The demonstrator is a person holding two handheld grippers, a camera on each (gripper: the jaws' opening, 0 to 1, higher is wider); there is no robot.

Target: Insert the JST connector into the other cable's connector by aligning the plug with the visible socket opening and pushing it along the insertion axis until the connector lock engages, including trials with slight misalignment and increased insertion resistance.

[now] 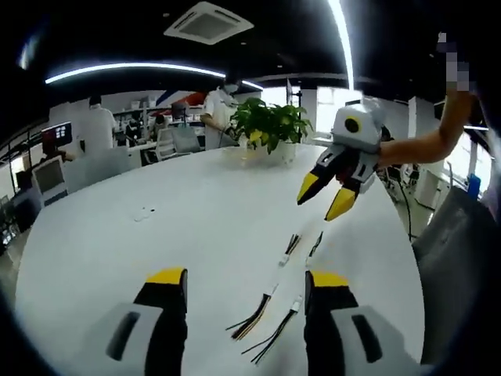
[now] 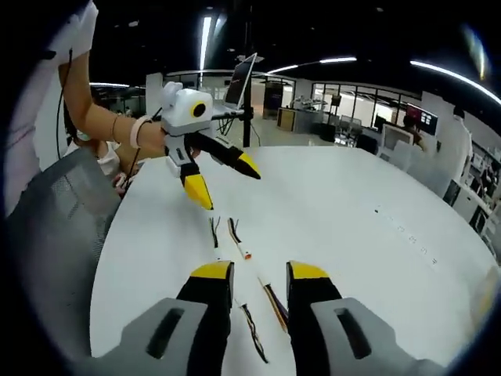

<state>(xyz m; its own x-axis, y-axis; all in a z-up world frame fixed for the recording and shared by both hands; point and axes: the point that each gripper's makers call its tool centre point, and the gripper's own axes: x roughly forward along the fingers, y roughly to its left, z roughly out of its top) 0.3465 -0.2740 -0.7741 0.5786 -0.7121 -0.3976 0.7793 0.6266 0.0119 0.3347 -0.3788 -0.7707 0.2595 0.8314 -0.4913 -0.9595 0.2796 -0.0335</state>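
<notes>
- Two JST cables lie on the white table point(image 1: 156, 227), neither one held. In the left gripper view one cable point(image 1: 266, 301) runs from dark loose wires up to a small white connector; the second cable point(image 1: 293, 309) lies just beside it, roughly parallel.
- The same cables show in the right gripper view: one point(image 2: 237, 239) with an orange-tipped end, the other point(image 2: 214, 231) just beside it, and more wire point(image 2: 274, 304) between my jaws.
- My left gripper point(image 1: 246, 282): jaws apart, nothing between the pads, hovering above the near ends of the cables. It also shows in the right gripper view point(image 2: 223, 178), raised beyond the cables' far ends.
- My right gripper point(image 2: 261, 274): jaws apart, holding nothing, over the cables' near ends. In the left gripper view point(image 1: 325, 196) it hangs above the cables' far ends, off the table.
- Beyond the cables, a potted plant point(image 1: 270, 125) at the table's far edge.
- Grey chair point(image 2: 55, 211) beside the table.
- People stand at desks behind the plant.
</notes>
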